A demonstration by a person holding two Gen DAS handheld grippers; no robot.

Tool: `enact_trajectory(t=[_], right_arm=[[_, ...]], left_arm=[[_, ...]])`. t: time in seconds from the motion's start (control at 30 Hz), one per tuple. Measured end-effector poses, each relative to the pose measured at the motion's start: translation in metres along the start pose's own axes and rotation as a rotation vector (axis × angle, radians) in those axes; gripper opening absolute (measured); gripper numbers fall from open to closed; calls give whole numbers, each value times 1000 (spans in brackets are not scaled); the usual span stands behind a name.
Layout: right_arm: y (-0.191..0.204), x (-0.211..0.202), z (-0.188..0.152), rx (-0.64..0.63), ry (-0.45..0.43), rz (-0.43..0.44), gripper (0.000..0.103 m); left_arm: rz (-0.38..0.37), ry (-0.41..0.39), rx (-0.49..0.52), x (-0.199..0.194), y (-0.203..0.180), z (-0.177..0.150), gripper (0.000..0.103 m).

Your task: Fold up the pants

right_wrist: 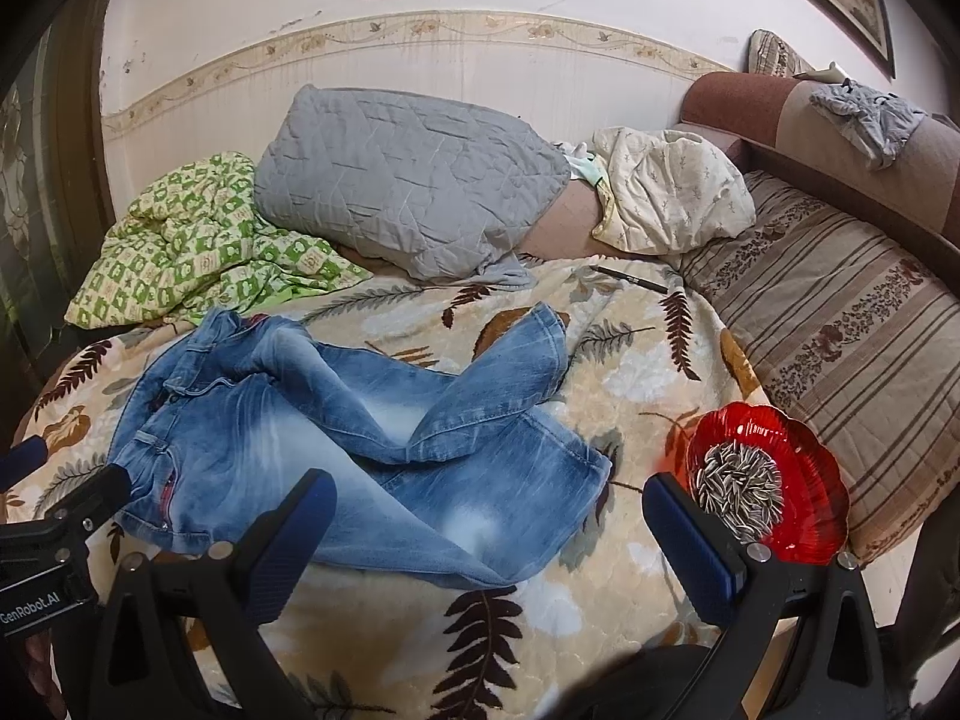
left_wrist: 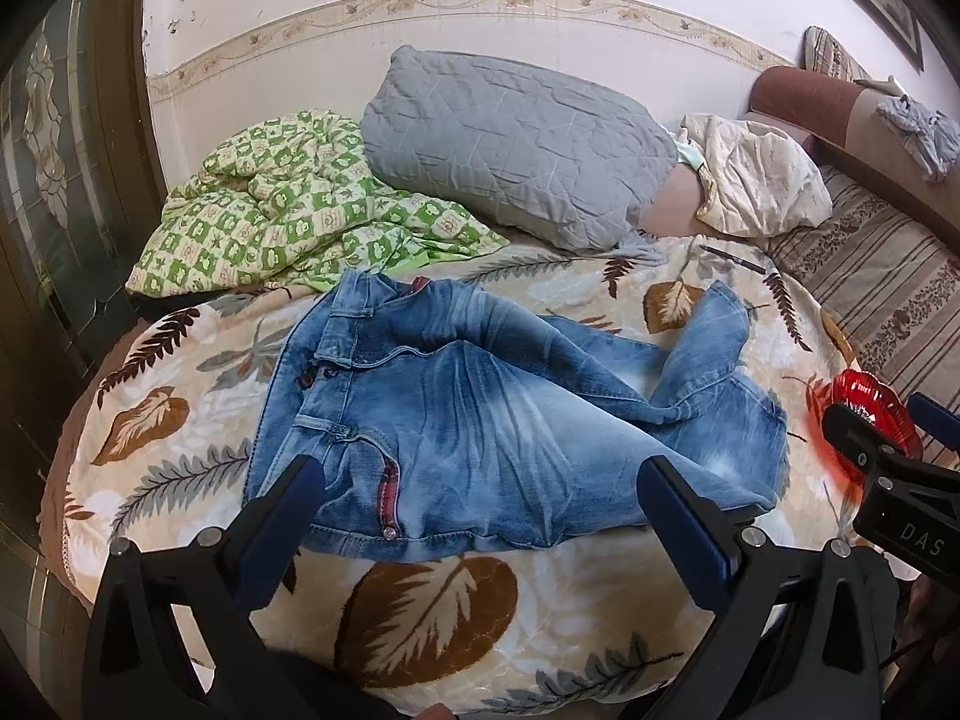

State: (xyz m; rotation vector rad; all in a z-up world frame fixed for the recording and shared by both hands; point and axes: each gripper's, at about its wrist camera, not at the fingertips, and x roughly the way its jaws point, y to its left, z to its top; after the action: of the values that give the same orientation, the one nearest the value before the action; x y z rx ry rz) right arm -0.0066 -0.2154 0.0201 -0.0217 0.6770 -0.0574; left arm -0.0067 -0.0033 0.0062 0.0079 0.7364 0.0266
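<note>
- Jeans (left_wrist: 480, 396) lie unfolded and rumpled on the leaf-print blanket (left_wrist: 432, 612), waistband toward my left, legs running right.
- One leg is bent back on itself, its hem pointing up toward the pillows; the other hem lies flat near the blanket's right side.
- My left gripper (left_wrist: 480, 498) hangs over the near edge of the jeans at the waist end, fingers spread wide, nothing between them.
- My right gripper (right_wrist: 489, 516) is over the lower leg end, also spread wide and holding nothing; its right finger (right_wrist: 690, 540) sits in front of the red dish.
- Red glass dish (right_wrist: 804, 480) of sunflower seeds (right_wrist: 741, 495) rests on the blanket, just right of the leg hems, apart from the denim.
- Behind the jeans: grey quilted pillow (left_wrist: 516, 144), green checked quilt (left_wrist: 282, 210), cream pillow (right_wrist: 672, 192).
- A dark pen (right_wrist: 630, 278) lies on the blanket near the pillows.
- Striped cushion (right_wrist: 840, 348) to the right.
</note>
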Motion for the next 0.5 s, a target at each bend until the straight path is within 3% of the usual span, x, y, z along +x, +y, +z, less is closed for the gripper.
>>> enact_trajectory(t=[0.5], right_arm=[[-1, 9, 4, 10, 21, -1, 103]], left_arm=[[-11, 9, -23, 12, 3, 4, 103]])
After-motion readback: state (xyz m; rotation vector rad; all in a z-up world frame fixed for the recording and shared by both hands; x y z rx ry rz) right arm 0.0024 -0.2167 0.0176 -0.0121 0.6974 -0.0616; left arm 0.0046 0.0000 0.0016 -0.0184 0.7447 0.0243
